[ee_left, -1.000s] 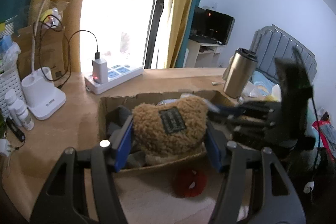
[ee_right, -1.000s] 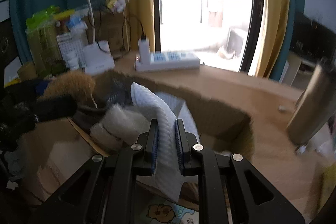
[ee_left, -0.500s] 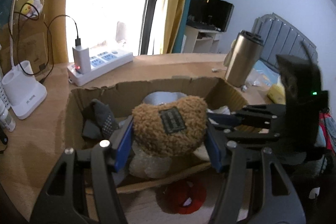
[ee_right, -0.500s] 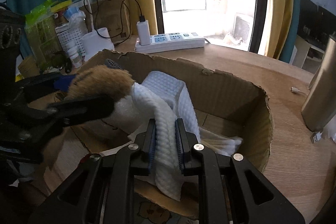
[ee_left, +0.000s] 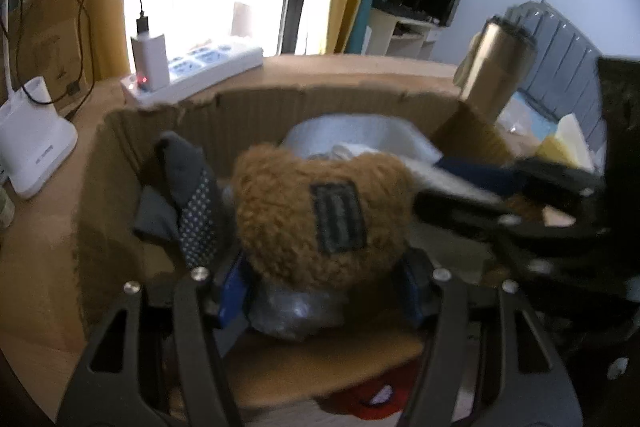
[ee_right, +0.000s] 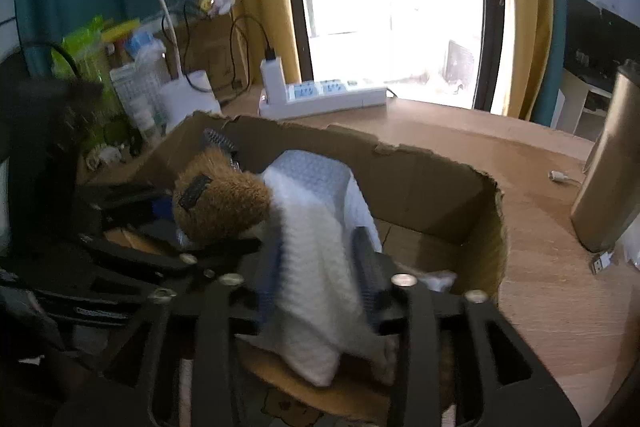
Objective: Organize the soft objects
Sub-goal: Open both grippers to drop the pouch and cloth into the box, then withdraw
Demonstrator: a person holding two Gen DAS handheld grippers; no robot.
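A brown fuzzy pouch (ee_left: 320, 215) with a dark label sits between the fingers of my left gripper (ee_left: 320, 291), held inside the cardboard box (ee_left: 256, 115). It also shows in the right wrist view (ee_right: 220, 199). A white waffle cloth (ee_right: 320, 259) hangs between the fingers of my right gripper (ee_right: 320, 287), whose jaws now stand apart around it, over the box (ee_right: 440, 187). A grey dotted sock (ee_left: 188, 199) and a white padded item (ee_left: 352, 135) lie in the box.
A white power strip (ee_left: 200, 71) with a charger, a white lamp base (ee_left: 32, 147) and a steel tumbler (ee_left: 500, 67) stand on the wooden desk around the box. A red soft item (ee_left: 368, 399) lies in front of the box. Bottles and packets (ee_right: 132, 99) crowd the left.
Both grippers have moved forward and down into the box. The right gripper's jaws have spread apart around the white cloth. The left gripper still holds the brown pouch.
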